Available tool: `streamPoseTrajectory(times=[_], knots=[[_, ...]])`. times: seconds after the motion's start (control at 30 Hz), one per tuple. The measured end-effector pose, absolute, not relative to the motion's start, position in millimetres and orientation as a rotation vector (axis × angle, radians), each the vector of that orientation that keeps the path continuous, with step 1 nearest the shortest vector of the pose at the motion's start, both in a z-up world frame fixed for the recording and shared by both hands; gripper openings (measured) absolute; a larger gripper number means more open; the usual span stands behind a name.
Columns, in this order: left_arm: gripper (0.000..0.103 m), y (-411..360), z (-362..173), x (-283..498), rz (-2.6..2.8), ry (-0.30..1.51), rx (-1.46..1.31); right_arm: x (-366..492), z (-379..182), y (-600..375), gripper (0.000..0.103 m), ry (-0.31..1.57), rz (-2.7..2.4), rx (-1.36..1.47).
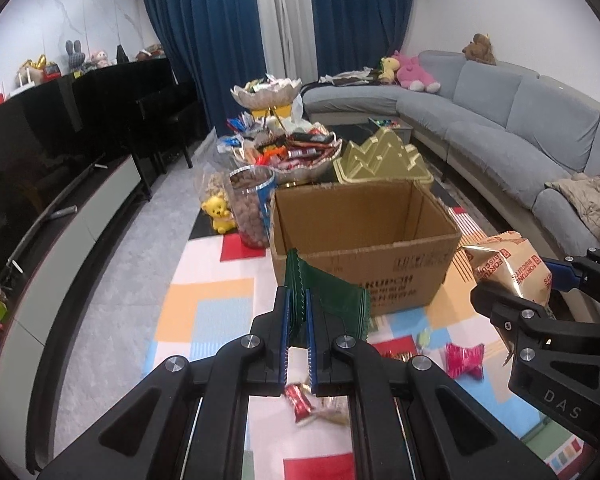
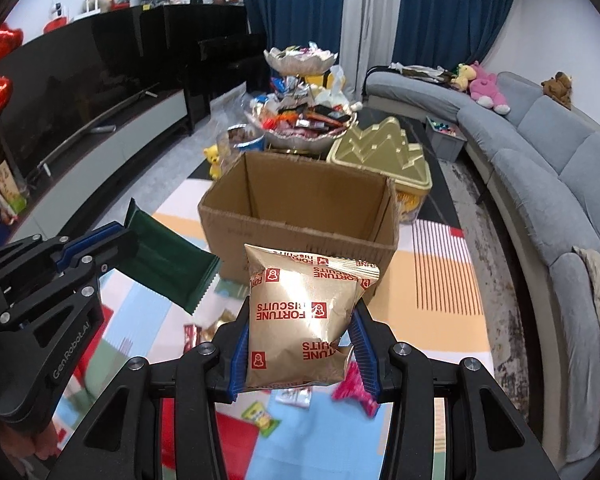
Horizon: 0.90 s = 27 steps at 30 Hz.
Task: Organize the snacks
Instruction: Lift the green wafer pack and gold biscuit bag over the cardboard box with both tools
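Both sets of jaws are clamped on snacks. The right gripper [image 2: 300,344] stands partly open around a puffy gold bag [image 2: 304,320]; the left gripper [image 1: 298,320] is nearly closed on a flat green packet [image 1: 332,296], pinched at one edge.

The open box [image 1: 364,240] lies directly ahead of and below both sets of jaws, its long axis running across them. Neither gripper is clearly nearer.

Loose sweets [image 1: 464,360] lie on the mat [image 1: 204,312] beneath the jaws.

Legible text: "FORTUNE BISCUITS" in red on the bag, read upside down; "GenRobot.AI" on the left gripper.
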State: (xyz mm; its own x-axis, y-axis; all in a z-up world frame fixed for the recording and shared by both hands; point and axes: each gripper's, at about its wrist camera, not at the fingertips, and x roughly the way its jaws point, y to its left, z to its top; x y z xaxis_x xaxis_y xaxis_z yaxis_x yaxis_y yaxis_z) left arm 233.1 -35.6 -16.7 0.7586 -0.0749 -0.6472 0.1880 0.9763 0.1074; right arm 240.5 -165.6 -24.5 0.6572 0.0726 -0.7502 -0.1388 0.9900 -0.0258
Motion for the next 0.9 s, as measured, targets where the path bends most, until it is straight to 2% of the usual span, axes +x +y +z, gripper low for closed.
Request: streamPoseTrajectory(times=[0.9], knots=[[0.009,-51.3,17.4,315.1,-0.113,0.59,0.149,304.5,9.4,-172.7,0.045,0.719,0.062,-0.041]])
